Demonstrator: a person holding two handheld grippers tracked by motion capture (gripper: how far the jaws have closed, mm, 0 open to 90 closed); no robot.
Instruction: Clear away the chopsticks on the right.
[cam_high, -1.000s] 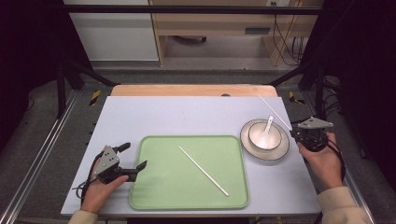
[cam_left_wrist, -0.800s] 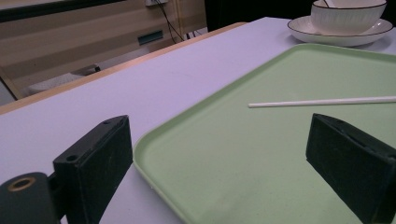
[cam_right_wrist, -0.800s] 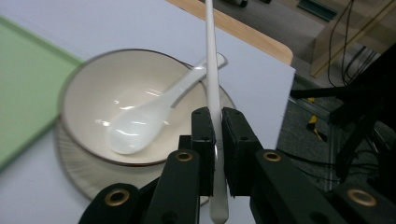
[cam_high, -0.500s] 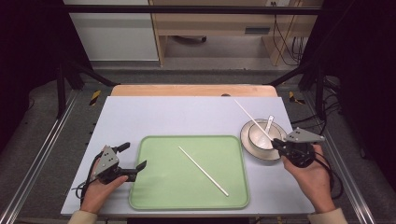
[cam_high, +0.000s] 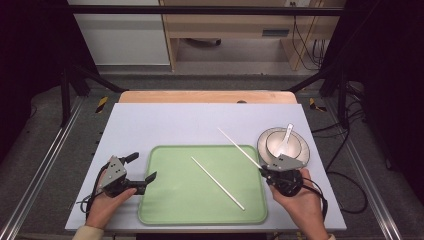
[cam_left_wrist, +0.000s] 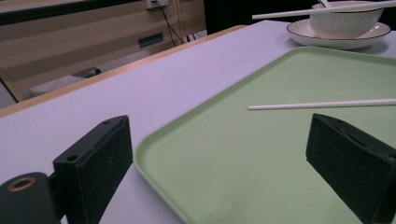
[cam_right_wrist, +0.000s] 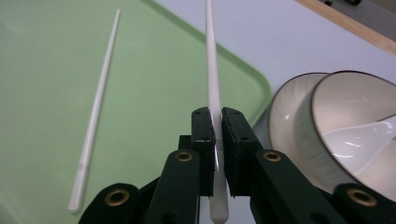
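While the right gripper (cam_high: 264, 170) hangs over the right edge of the pale green plastic tray (cam_high: 165, 210), its two black jaws are clamped on the thick end of a long white chopstick (cam_high: 240, 147). In the right gripper view that held chopstick (cam_right_wrist: 211, 70) runs straight up from between the pressed pads, its thin end reaching out over the tray's far corner and the light grey table top (cam_right_wrist: 289, 42). In the high view it slants up and to the left from the jaws, its tip over the bare table just beyond the tray's far rim.

A second white chopstick (cam_high: 218, 183) lies flat on the tray floor, slanting from the middle toward the near right corner, well apart from the held one. In the left gripper view it shows as a thin white line (cam_left_wrist: 322, 104) across the green surface.

Just right of the tray stands a white ceramic bowl (cam_high: 283, 144) with a dark rim on a matching plate (cam_high: 303, 155), a white spoon (cam_high: 287, 136) resting inside the bowl. The right hand (cam_high: 299, 205) holds its tool close to the plate's near edge.

At the tray's left side, the left gripper (cam_high: 141, 172) rests low near the table with its jaws spread wide and nothing between them; the left gripper view shows the tray's near corner in the gap between the two pads.
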